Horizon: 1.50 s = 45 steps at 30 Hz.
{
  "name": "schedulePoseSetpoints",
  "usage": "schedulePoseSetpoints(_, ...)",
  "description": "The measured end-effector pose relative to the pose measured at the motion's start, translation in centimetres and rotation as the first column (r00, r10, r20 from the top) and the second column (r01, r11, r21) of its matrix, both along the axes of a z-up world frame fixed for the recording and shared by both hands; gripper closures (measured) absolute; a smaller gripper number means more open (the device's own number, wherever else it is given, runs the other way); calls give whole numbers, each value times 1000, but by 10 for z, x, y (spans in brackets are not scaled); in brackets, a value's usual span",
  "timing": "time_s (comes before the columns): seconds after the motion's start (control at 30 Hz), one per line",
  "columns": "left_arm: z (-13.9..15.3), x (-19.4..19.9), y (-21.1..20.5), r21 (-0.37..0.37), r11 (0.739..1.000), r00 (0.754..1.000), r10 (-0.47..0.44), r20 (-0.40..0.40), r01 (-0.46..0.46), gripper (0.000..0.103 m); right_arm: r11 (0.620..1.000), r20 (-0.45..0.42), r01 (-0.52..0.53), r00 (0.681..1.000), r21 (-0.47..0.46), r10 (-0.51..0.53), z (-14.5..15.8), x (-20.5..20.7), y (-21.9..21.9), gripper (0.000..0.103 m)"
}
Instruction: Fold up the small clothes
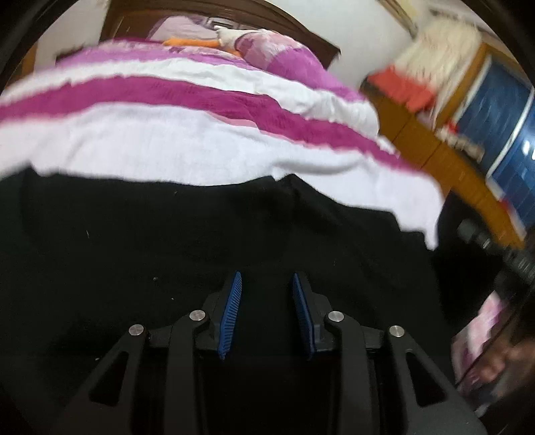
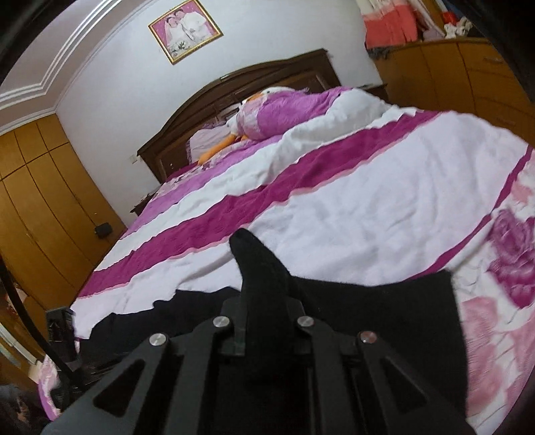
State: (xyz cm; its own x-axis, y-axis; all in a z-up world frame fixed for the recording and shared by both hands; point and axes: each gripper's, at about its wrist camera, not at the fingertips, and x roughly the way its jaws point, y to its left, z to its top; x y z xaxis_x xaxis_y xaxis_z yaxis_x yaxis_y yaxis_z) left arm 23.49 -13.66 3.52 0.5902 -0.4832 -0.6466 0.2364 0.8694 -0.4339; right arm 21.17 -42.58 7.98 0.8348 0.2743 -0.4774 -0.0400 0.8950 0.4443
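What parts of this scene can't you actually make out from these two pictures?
- Black garment: its type and full shape. Left wrist view; black on black, cut off by the lower edge.
- Right gripper fingers: right wrist view; the bunched black cloth covers them.
- Dresser items: left wrist view; motion blur.
- Framed photo: faces too small.

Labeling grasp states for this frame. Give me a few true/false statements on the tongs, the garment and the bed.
1. The left tongs are open, gripping nothing. True.
2. The right tongs are open. False: they are shut on a bunch of the black garment.
3. The black garment lies on the bedspread. True.
4. The bedspread is plain blue. False: it is white with magenta stripes.
5. A framed photo hangs above the headboard. True.
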Motion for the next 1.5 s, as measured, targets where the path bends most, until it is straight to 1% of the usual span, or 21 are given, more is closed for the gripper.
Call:
schedulePoseSetpoints(0.1, -3, 3, 2, -27, 1000, 1000, -3, -10, 2, 77, 999, -17, -10, 1000, -31, 10, -1, 4, 16, 94)
schedulePoseSetpoints(0.2, -1, 1, -3, 4, 1000, 1000, -2, 3, 1, 77, 998, -57, -41, 998, -44, 38, -9, 11, 34, 94)
schedulePoseSetpoints(0.3, 7, 3, -5, 16, 1000, 1000, 2, -20, -2, 76, 994, -72, -80, 995, -79, 74, -14, 13, 51, 94)
schedulePoseSetpoints(0.4, 17, 7, -7, -61, 998, 999, -29, -46, 26, 76, 985, -66, -118, 992, -123, 111, -16, 10, 65, 94)
schedulePoseSetpoints(0.5, 16, 20, -15, -155, 985, 988, -93, -121, 73, 75, 974, -29, -141, 990, -176, 138, -13, 4, 73, 93)
schedulePoseSetpoints(0.57, 11, 27, -14, -216, 975, 983, -87, -163, 50, 73, 967, -17, -160, 987, -197, 160, -14, 2, 75, 93)
schedulePoseSetpoints(0.63, 7, 30, -7, -294, 955, 982, -92, -166, 40, 70, 963, -33, -174, 985, -205, 171, -19, 2, 77, 92)
schedulePoseSetpoints(0.73, -7, 26, 2, -377, 925, 988, -99, -120, 47, 70, 951, -115, -231, 971, -205, 211, -32, 9, 82, 85)
schedulePoseSetpoints(0.77, -12, 24, 4, -388, 921, 990, -93, -102, 47, 73, 947, -133, -262, 961, -185, 240, -35, 11, 83, 73)
schedulePoseSetpoints(0.8, -12, 23, 3, -382, 923, 992, -86, -93, 44, 73, 945, -129, -283, 956, -165, 264, -35, 10, 83, 58)
schedulePoseSetpoints(0.87, -7, 23, -4, -338, 940, 993, -85, -87, 51, 73, 936, -78, -333, 942, -117, 325, -31, 4, 81, 39)
schedulePoseSetpoints(0.93, -1, 21, -13, -272, 961, 993, -82, -81, 57, 73, 917, 3, -389, 920, -83, 391, -21, -7, 78, 37)
schedulePoseSetpoints(1.0, 12, 13, -14, -212, 977, 995, -34, -89, 15, 72, 916, 93, -396, 912, -66, 400, -5, -21, 67, 35)
schedulePoseSetpoints(1.07, 30, -5, -13, -240, 970, 998, 15, -63, -29, 71, 939, 153, -336, 927, -71, 343, 6, -33, 47, 25)
schedulePoseSetpoints(1.13, 40, -15, -23, -262, 964, 997, 15, -80, -36, 70, 981, 188, -151, 967, -126, 173, 12, -44, 17, 22)
schedulePoseSetpoints(1.17, 41, -15, -31, -266, 964, 994, -6, -109, -24, 70, 985, 196, -30, 979, -171, 64, 11, -47, 2, 22)
schedulePoseSetpoints(1.23, 35, -7, -53, -275, 961, 982, -81, -169, 32, 70, 965, 193, 138, 976, -222, -95, 5, -50, -21, 22)
schedulePoseSetpoints(1.3, 24, 1, -69, -208, 978, 971, -75, -227, 27, 70, 932, 138, 283, 956, -226, -257, -4, -49, -49, 22)
schedulePoseSetpoints(1.33, 17, 4, -75, -199, 980, 962, -73, -261, 20, 70, 913, 87, 349, 937, -211, -338, -10, -48, -65, 22)
schedulePoseSetpoints(1.4, 13, 6, -80, -198, 980, 960, -70, -272, 16, 66, 921, 28, 361, 932, -146, -361, -19, -45, -85, 22)
schedulePoseSetpoints(1.5, 15, 11, -86, -220, 975, 959, -77, -273, 16, 63, 943, -75, 332, 940, -26, -333, -38, -34, -109, 22)
